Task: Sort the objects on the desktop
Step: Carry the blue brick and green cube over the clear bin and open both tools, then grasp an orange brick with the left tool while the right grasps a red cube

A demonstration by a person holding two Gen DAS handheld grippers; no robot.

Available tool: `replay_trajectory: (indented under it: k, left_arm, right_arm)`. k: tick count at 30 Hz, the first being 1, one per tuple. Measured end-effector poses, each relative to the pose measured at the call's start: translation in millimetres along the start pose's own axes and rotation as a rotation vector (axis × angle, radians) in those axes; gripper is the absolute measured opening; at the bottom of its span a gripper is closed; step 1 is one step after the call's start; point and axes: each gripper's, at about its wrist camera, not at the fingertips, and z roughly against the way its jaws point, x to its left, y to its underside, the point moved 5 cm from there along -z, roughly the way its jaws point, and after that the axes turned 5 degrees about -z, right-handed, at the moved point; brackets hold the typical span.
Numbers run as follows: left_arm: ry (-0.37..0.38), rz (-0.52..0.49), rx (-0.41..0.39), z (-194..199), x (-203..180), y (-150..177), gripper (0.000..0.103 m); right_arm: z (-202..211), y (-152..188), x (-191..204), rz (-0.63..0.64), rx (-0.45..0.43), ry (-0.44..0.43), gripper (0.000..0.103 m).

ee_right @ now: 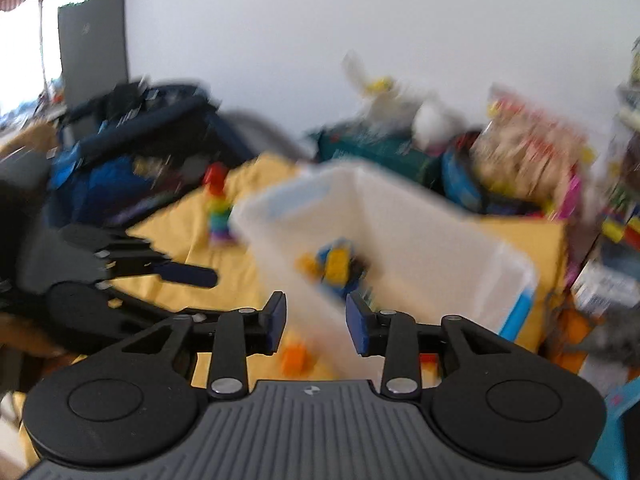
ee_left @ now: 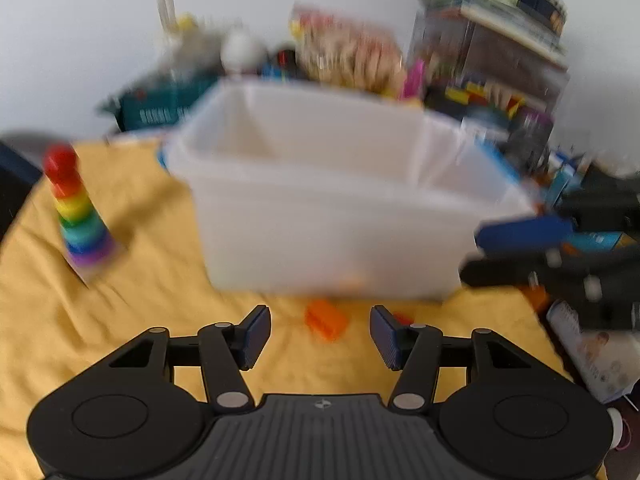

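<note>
My left gripper [ee_left: 320,334] is open, low over the yellow cloth [ee_left: 132,320]. An orange brick [ee_left: 326,320] lies on the cloth just beyond the gap between its fingers, untouched. Behind the brick stands a white translucent bin [ee_left: 320,208]. My right gripper [ee_right: 318,322] is open above the bin's near corner [ee_right: 280,240], nothing between its pads. Yellow and blue bricks [ee_right: 336,268] lie inside the bin. The orange brick [ee_right: 296,356] shows below the right gripper, outside the bin. A small red piece [ee_left: 402,317] peeks out by the left gripper's right finger.
A rainbow stacking toy [ee_left: 80,216] stands on the cloth to the bin's left. Toy boxes and a jar of wooden pieces [ee_left: 352,56] crowd the back by the wall. Dark bags [ee_right: 132,152] lie at the left, books and boxes [ee_left: 592,356] at the right edge.
</note>
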Motion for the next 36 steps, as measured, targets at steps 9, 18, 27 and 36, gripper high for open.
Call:
replay_trajectory:
  k: [9,18,27,36]
  left_arm:
    - [-0.001,-0.005,0.098,-67,-18,-7,0.050]
    - [0.039,-0.010,0.137,-51,3,14,0.026]
    - [0.149,0.058,0.201,-3,-6,73,0.027]
    - [-0.048,-0.027,0.171,12,16,82,0.042]
  right_arm:
    - [-38,62,-18,-0.147,0.164,0.047,0.032]
    - [-68,72,-18,-0.131,0.155,0.108,0.032]
    - [-99,76,-15,-0.098,0.159,0.128,0.029]
    - [-64,80,7,0.004,0.166,0.031,0.022]
